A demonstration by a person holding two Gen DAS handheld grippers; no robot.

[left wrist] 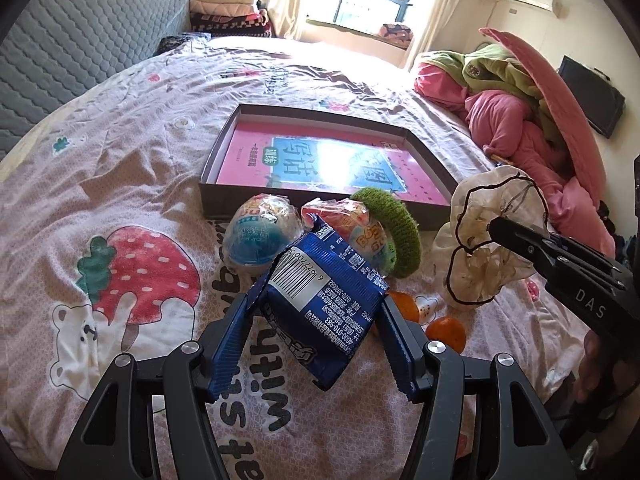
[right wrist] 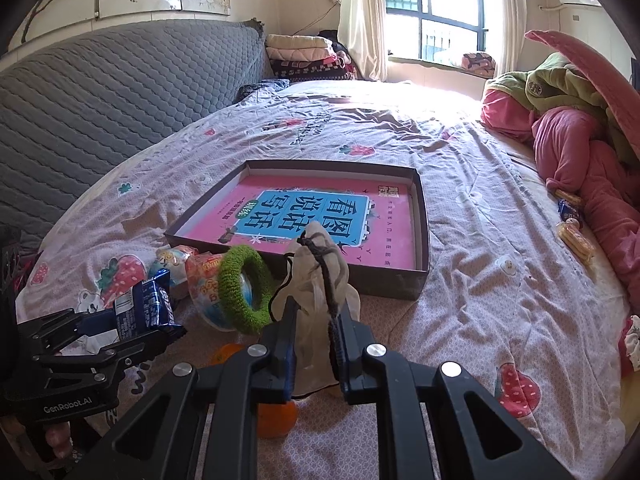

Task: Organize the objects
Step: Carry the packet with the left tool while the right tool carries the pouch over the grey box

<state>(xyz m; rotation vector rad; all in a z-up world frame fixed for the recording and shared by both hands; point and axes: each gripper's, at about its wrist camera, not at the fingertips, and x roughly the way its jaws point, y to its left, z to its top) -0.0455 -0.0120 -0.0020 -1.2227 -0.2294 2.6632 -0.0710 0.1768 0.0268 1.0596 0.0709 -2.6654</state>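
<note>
My left gripper [left wrist: 316, 320] is shut on a blue snack packet [left wrist: 324, 304], held just above the bedsheet; the same packet [right wrist: 144, 308] shows at the left of the right wrist view. My right gripper [right wrist: 316, 312] is shut on a sheer white scrunchie with a black edge [right wrist: 316, 272], lifted off the sheet; in the left wrist view the scrunchie [left wrist: 476, 248] hangs from it at the right. A shallow dark box [left wrist: 224, 200] with a pink book in it lies just beyond. In front of the box sit a green knitted ring [left wrist: 400, 236] and two wrapped toy eggs [left wrist: 260, 236].
Two oranges [left wrist: 446, 332] lie on the sheet under the grippers. A pile of pink and green bedding [right wrist: 568, 144] fills the right side, with snack packets [right wrist: 576, 236] beside it. A grey quilted headboard [right wrist: 120, 92] borders the bed on the left.
</note>
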